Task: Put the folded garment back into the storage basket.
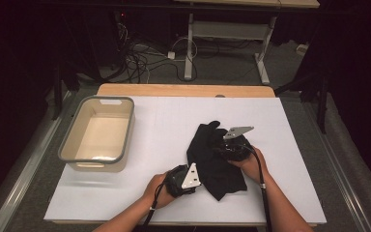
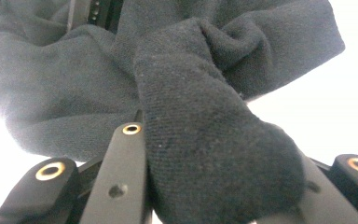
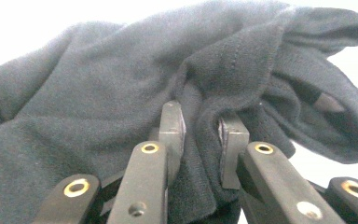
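1. My left gripper point(image 2: 214, 196) pinches a thick fold of the crumpled black knitted cloth point(image 1: 212, 157) at its near-left edge; the fabric bulges between my jaws.
2. My right gripper point(image 3: 200, 135) is clamped on a ridge of the same cloth, farther back and to the right.
3. The cloth lies bunched on the white table point(image 1: 164, 121), right of centre.
4. Both grips are made, I judge; the lifting or spreading is not yet done.
5. The beige plastic tub with a grey rim point(image 1: 98, 133) stands empty, well apart at the left.

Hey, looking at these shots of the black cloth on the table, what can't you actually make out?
- High view: right gripper jaws, hidden in the black cloth.
- High view: left gripper jaw tips, lost against the cloth.
- Left gripper view: its right jaw, covered by the cloth fold.
- High view: tub near inner wall, hidden by its rim.
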{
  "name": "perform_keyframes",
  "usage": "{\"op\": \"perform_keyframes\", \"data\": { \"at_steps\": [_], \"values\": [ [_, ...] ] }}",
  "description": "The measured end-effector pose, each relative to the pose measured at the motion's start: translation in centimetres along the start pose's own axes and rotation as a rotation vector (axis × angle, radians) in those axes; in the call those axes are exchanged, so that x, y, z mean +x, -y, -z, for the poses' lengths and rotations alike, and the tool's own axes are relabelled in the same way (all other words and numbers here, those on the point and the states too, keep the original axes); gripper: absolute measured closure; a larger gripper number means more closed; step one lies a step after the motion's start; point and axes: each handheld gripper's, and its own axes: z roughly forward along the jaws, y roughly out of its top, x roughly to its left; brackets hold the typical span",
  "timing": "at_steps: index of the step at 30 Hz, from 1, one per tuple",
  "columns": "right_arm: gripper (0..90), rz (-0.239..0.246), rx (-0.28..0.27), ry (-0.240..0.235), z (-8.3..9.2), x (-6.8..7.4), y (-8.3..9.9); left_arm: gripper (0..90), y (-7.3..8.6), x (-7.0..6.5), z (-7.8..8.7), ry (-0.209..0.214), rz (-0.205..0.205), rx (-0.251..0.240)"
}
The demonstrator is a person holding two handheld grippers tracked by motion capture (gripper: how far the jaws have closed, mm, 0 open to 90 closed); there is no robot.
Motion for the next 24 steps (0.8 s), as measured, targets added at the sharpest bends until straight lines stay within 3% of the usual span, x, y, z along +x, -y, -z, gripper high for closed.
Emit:
{"op": "perform_keyframes", "data": {
  "at_steps": [7, 9, 24],
  "values": [
    [77.2, -0.004, -0.074, 0.026, 1.4, 0.3, -0.4, 68.9, -0.1, -0.1, 0.1, -0.016, -0.022, -0.006],
    [77.2, 0.015, -0.098, 0.036, 1.8, 0.6, -0.7, 68.9, -0.1, 0.0, 0.3, -0.019, -0.026, -0.013],
    [77.2, 0.046, -0.178, 0.073, 3.4, 1.4, -2.2, 68.9, -0.6, 0.2, 1.3, -0.05, -0.056, -0.044]
  ]
}}
